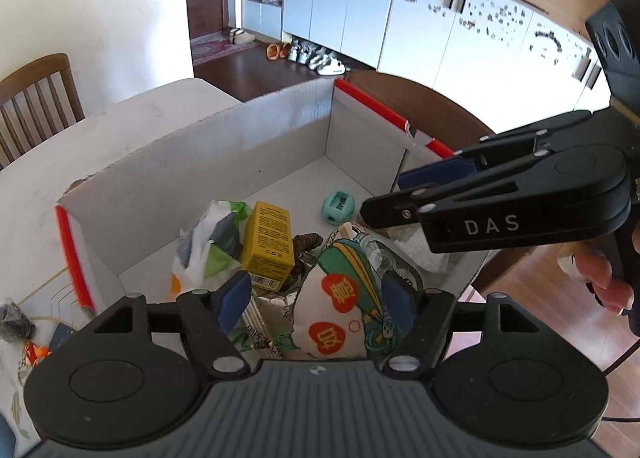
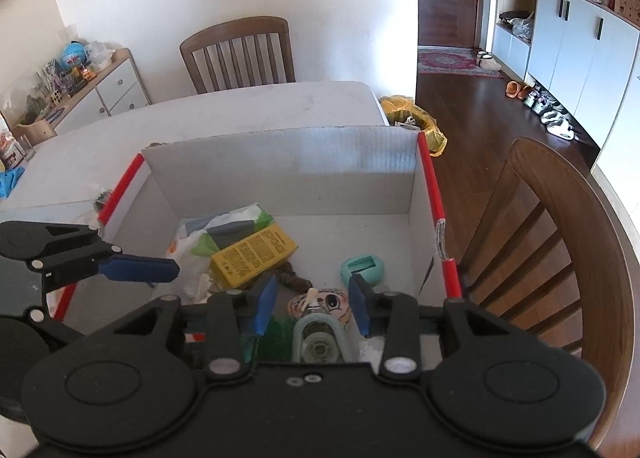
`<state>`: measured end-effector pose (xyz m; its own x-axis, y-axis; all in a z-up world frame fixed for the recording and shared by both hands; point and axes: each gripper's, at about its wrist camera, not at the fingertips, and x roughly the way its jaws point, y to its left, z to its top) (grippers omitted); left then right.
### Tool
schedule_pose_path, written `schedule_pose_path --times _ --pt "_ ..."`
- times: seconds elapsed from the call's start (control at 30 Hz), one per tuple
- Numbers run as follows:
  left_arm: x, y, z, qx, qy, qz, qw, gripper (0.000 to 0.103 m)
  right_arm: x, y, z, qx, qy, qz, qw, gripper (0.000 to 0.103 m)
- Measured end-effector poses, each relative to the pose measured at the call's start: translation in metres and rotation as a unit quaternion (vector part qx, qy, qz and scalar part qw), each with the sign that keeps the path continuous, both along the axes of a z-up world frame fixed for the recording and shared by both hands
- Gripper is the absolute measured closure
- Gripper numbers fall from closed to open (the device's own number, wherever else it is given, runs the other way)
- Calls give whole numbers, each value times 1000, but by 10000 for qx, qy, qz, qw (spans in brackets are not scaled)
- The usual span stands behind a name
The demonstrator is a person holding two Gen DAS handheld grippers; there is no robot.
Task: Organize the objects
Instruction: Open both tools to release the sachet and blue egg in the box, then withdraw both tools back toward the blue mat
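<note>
An open cardboard box [image 1: 224,146] with red edges holds a yellow carton [image 1: 270,246], a white and green bag [image 1: 208,246], a mint plastic piece [image 1: 338,207] and a clear tape dispenser [image 1: 384,258]. My left gripper [image 1: 316,300] hangs open over a white pouch [image 1: 336,310] printed with red hearts; its pads stand clear of the pouch. My right gripper [image 2: 312,306] is open above the tape dispenser [image 2: 318,338] and a small painted face [image 2: 330,304], near the mint piece [image 2: 362,268]. It reaches in from the right in the left wrist view.
The box [image 2: 280,166] sits on a white table [image 2: 240,110]. A wooden chair [image 2: 240,52] stands at the far side, another chair [image 2: 560,226] right beside the box. Small clutter [image 1: 24,330] lies on the table left of the box. Cabinets [image 1: 400,18] and shoes line the far wall.
</note>
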<state>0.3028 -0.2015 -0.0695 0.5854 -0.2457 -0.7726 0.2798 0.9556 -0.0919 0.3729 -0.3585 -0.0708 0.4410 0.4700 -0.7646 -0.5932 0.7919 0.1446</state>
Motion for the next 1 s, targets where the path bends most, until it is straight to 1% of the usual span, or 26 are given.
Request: schedule_pose_path --times 0.13,0.3,0.43,0.5,0.63,0.67,0.77,0.93,1.0 --pt "-9 11 9 -100 -105 122 9998 31 -8 0 8 63 -27 -18 10000 64" --pt "-23 28 25 -236 -335 271 9988 31 -22 0 20 166 -85 -27 9998 64" --pt "-34 44 38 -349 -488 404 9974 31 -36 3 31 185 -227 18 9996 63" --pt "-40 54 44 -394 -583 479 9964 31 -44 7 37 225 -295 37 9993 60" --pt "-51 75 56 -417 -730 618 9945 31 -58 15 48 356 -411 50 9985 47" --pt "-54 81 59 -408 -770 665 9940 28 -62 18 51 388 -440 45 9983 45" --pt "-63 103 65 -455 -844 779 9923 27 -72 28 56 452 -465 4 9979 43" --pt "-76 138 73 -416 -943 969 9899 21 -87 50 62 503 -485 3 9976 40" --pt "-82 152 74 -379 -953 1030 9894 20 -94 61 63 513 -506 18 9974 36"
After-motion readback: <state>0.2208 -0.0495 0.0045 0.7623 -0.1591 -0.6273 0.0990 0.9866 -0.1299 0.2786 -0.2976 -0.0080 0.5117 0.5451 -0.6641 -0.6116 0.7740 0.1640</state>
